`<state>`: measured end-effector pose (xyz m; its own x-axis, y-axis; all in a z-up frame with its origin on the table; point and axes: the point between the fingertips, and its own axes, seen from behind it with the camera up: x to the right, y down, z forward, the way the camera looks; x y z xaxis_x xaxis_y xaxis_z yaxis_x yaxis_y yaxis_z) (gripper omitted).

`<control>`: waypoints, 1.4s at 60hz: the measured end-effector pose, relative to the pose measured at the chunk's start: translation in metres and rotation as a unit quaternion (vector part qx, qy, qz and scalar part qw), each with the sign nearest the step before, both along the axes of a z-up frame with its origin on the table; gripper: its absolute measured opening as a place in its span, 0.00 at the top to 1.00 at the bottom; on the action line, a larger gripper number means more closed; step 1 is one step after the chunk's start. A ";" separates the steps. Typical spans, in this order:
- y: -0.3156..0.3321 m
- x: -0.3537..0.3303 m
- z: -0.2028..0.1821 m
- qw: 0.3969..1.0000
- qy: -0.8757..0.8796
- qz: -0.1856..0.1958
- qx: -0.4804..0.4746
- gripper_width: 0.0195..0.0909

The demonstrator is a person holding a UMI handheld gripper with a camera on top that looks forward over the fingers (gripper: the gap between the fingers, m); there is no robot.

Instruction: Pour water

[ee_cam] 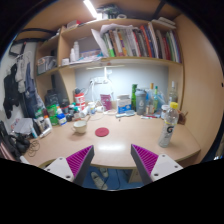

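Gripper nearest the lens: two fingers with magenta pads spread wide apart, holding nothing, bare gap between them. Wooden desk lies just ahead of the fingers. Beyond the right finger, near the desk's edge, stands an upright clear water bottle with white label. Beyond the left finger sits a small pink bowl. Farther back, against the wall, a row of bottles and containers. Above them, a shelf of books.
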<state>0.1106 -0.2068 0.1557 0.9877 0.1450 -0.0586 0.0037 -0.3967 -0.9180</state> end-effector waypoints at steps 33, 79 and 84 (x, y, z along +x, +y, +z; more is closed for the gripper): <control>0.173 0.253 -0.079 0.994 -0.003 -0.107 0.037 0.11; 0.274 0.242 -0.090 0.995 -0.035 -0.091 0.034 0.58; 0.277 0.215 -0.051 0.994 -0.074 -0.073 0.045 0.58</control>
<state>0.3258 0.0705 0.1048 0.9954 -0.0022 0.0955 0.0898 -0.3188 -0.9436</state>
